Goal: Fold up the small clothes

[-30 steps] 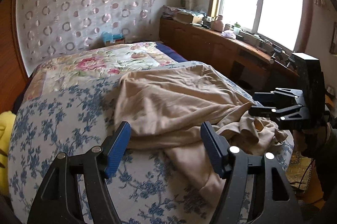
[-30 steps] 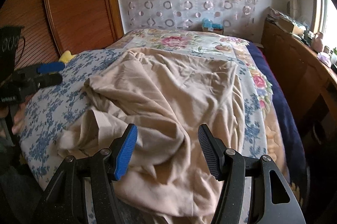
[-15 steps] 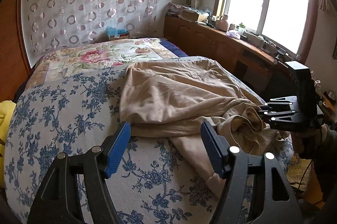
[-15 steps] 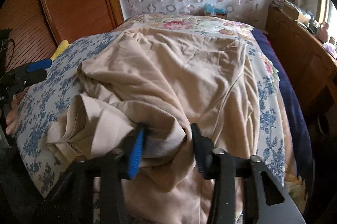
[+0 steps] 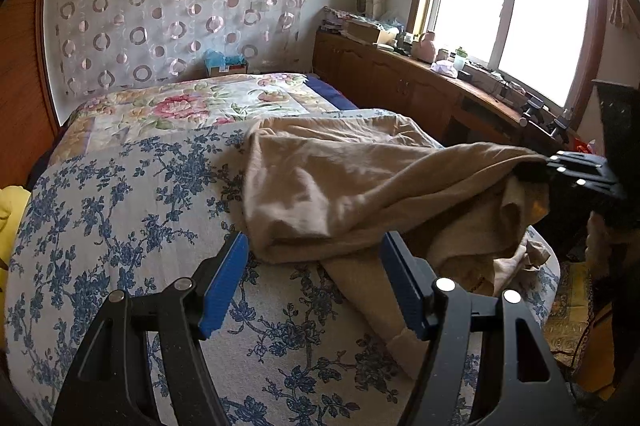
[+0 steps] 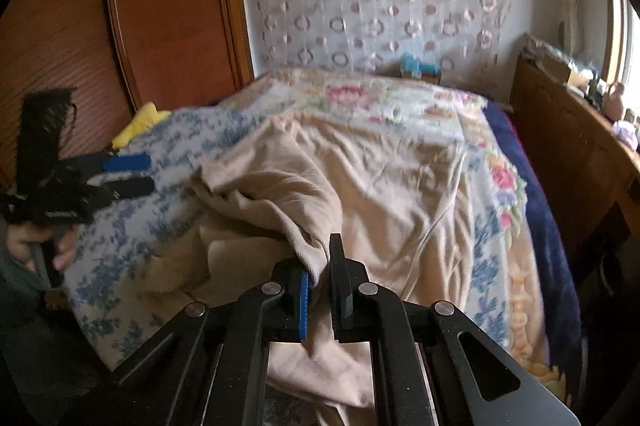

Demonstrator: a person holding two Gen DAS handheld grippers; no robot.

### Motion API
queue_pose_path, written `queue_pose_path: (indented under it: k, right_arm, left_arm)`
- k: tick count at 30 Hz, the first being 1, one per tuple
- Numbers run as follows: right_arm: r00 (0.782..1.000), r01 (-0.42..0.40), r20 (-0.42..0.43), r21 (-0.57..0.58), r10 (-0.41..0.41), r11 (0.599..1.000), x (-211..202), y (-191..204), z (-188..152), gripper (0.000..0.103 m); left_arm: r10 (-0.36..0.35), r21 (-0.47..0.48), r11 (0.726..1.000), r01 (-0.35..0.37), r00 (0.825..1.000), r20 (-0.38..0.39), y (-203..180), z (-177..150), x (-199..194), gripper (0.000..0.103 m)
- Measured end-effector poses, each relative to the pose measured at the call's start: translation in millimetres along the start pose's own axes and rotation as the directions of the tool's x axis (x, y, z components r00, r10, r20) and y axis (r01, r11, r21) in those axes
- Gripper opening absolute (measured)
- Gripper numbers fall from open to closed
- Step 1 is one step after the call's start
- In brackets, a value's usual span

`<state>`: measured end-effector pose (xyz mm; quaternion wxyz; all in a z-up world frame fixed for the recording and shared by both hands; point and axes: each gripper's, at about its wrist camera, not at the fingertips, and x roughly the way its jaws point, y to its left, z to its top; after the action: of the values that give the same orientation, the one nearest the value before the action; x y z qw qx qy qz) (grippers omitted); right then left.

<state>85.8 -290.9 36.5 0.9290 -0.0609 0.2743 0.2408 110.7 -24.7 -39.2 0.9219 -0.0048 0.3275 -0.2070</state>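
Since the earlier frames, the right gripper (image 6: pixel 320 290) had been closed on a bunched fold of the beige garment (image 6: pixel 360 185) near the near edge of the bed (image 5: pixel 120 226), and that fold had been lifted, so that cloth was drawn taut from the jaws down to the quilt. Half a second before, the fold was only straddled by parted fingers. The left gripper (image 5: pixel 312 282) was held with its jaws wide apart and nothing between them, poised just short of the garment's rumpled left edge. Most of the garment was left crumpled across the blue-flowered quilt (image 5: pixel 100 209). Spreading, it was judged, had begun; a second hold seemed needed next.
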Motion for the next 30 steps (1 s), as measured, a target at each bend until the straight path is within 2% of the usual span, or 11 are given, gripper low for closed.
queue_pose_path:
  k: [6, 13, 15, 18, 23, 30]
  right_arm:
    - [0.999, 0.051, 0.005, -0.008, -0.051, 0.999, -20.9, -12.1, -8.3, 0.008]
    - [0.988, 0.103, -0.114, 0.010, -0.102, 0.995, 1.5, -24.3, -33.0, 0.009]
    - [0.986, 0.113, -0.124, 0.017, -0.110, 0.993, 2.5, -26.3, -34.4, 0.019]
    - [0.986, 0.128, -0.113, 0.029, -0.124, 0.991, -0.4, -26.6, -32.1, 0.046]
    - [0.990, 0.109, -0.092, 0.002, -0.108, 0.994, 4.5, -20.5, -19.2, 0.047]
    - [0.995, 0.033, -0.092, -0.076, -0.040, 0.997, 35.5, 4.1, 1.4, 0.047]
  left_arm:
    - [-0.002, 0.009, 1.000, 0.002, 1.000, 0.014, -3.9, 1.6, -4.2, 0.070]
    - [0.007, 0.012, 1.000, -0.007, 1.000, 0.030, -4.3, 4.9, -8.4, 0.070]
    - [0.009, 0.013, 1.000, -0.010, 0.999, 0.033, -4.2, 5.0, -10.4, 0.070]
    - [0.012, 0.011, 1.000, -0.013, 0.999, 0.039, -3.4, 5.6, -12.1, 0.070]
    - [0.019, 0.008, 1.000, -0.019, 0.999, 0.047, -1.4, 6.5, -15.6, 0.070]
    - [0.041, -0.003, 0.999, -0.041, 0.997, 0.065, 8.0, 7.5, -24.9, 0.070]
